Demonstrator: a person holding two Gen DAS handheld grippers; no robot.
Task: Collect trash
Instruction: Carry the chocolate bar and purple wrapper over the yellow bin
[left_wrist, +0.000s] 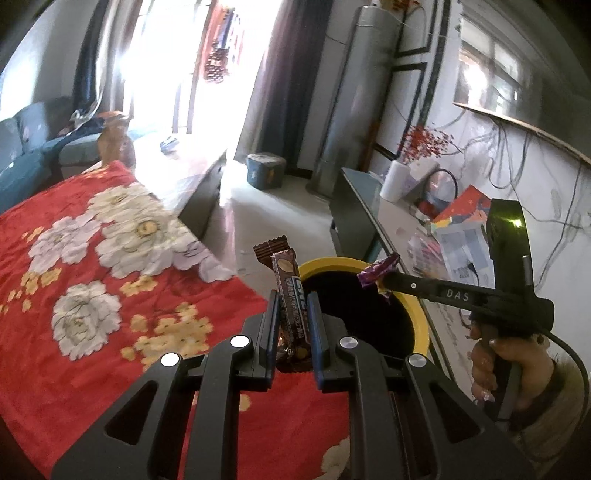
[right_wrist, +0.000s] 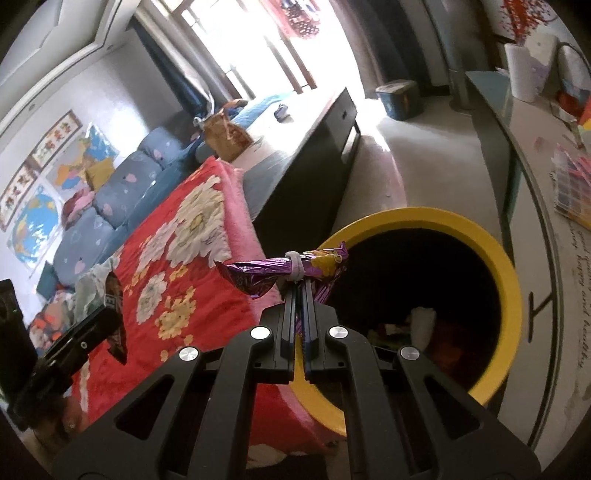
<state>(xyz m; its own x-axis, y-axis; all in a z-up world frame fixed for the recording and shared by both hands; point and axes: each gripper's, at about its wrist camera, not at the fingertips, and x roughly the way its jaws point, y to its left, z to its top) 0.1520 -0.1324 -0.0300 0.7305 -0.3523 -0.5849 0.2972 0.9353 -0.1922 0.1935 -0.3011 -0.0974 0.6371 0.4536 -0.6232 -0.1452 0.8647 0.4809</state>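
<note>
Left gripper (left_wrist: 291, 306): black two-finger tool with blue-edged pads, clamped on a brown foil snack-bar wrapper (left_wrist: 290, 295). The wrapper stands upright between the fingers, its crimped top end rising above the fingertips, its lower end showing below the pads. It hangs at the near-left rim of the bin, over the edge of the blanket.

Right gripper (right_wrist: 300, 286): same black build, jaws pressed nearly together on a crumpled purple foil candy wrapper (right_wrist: 284, 271). The wrapper lies crosswise over the fingertips, bound at its middle by a pale grey band (right_wrist: 296, 267), with a yellow patch on its right half. In the left wrist view the same purple wrapper (left_wrist: 376, 273) sits at the tip of the right gripper (left_wrist: 386, 282) above the far-right rim of the bin; a hand (left_wrist: 498, 369) holds the tool's grip.

Round bin with a yellow rim and dark interior (right_wrist: 506, 269): stands on the floor, between the blanket edge and a long grey-topped counter (right_wrist: 532, 155). Pale and mixed scraps lie at its bottom (right_wrist: 421, 325); what they are cannot be told.

Red plush blanket with white and yellow flowers (left_wrist: 74, 258): covers the surface left of the bin.

Blue patterned sofa cushions (right_wrist: 118, 192): beyond the blanket, against the wall.

Dark low cabinet (right_wrist: 314, 147): beyond the blanket, toward the bright window.
</note>
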